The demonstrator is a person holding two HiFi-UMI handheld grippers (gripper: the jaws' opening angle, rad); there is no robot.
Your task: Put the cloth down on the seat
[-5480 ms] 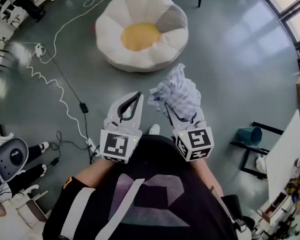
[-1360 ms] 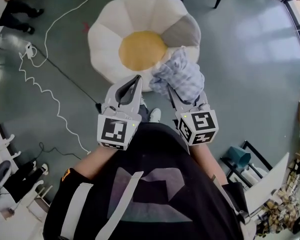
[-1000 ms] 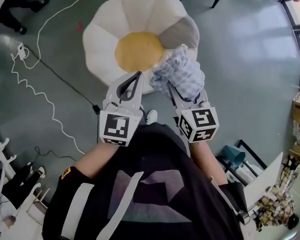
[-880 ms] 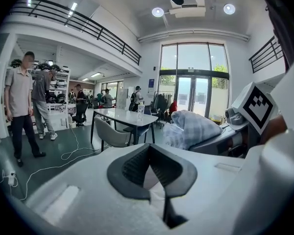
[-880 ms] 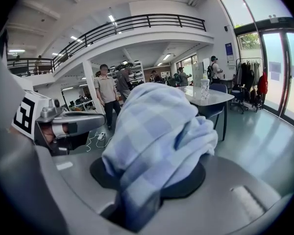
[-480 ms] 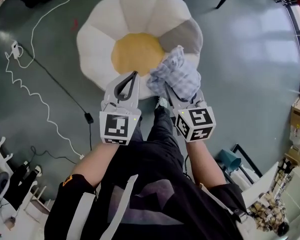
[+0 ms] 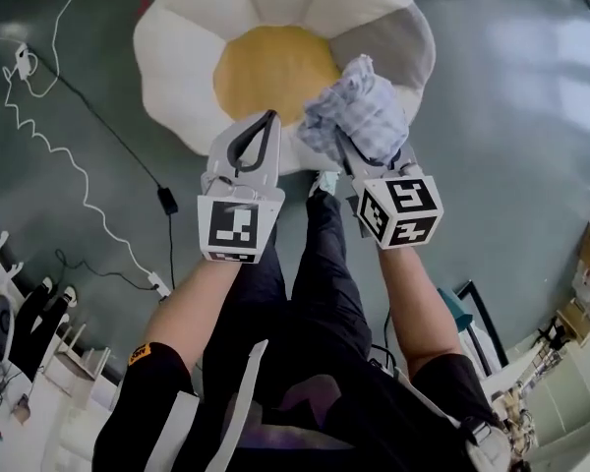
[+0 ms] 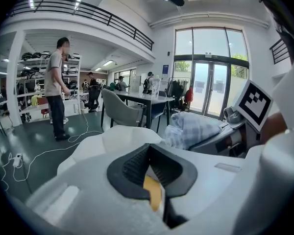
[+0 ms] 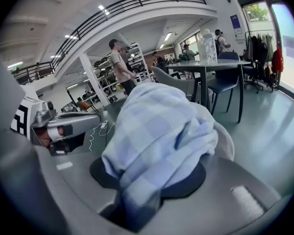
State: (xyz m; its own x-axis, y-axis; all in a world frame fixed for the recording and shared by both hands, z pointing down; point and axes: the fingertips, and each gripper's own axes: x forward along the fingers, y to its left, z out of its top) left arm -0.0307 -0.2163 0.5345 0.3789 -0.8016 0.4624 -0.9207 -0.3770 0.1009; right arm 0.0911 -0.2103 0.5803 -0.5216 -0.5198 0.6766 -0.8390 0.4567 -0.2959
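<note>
Grey-green glossy floor [image 7: 511,116] fills most of my head view. On it sits the seat [image 7: 177,57], a low flower-shaped cushion with white petals, one grey petal [image 7: 398,37] and a round yellow centre [image 7: 270,62]. A white cable [image 7: 39,136] snakes across the floor to its left, and a black lead with an adapter [image 7: 165,200] runs beside it.

My right gripper [image 7: 346,144] is clenched on the cloth [image 7: 359,111], a pale blue-and-white check bunched into a loose ball over the jaw tips. From above it overlaps the grey petal and the rim of the yellow centre. It is held in the jaws and not laid out, and I cannot tell whether it touches the cushion. In the right gripper view the cloth [image 9: 157,131] spills over both dark pads.

My left gripper [image 7: 265,116] hangs just beside it over the near white petals, its jaws brought together at the tips with nothing between them.

The gripper views show a tall, bright hall with a mezzanine with a black railing [image 8: 88,11], glazed doors [image 8: 210,87], a table with a grey chair [image 8: 120,111], and a person standing [image 8: 56,87] by some shelving.
</note>
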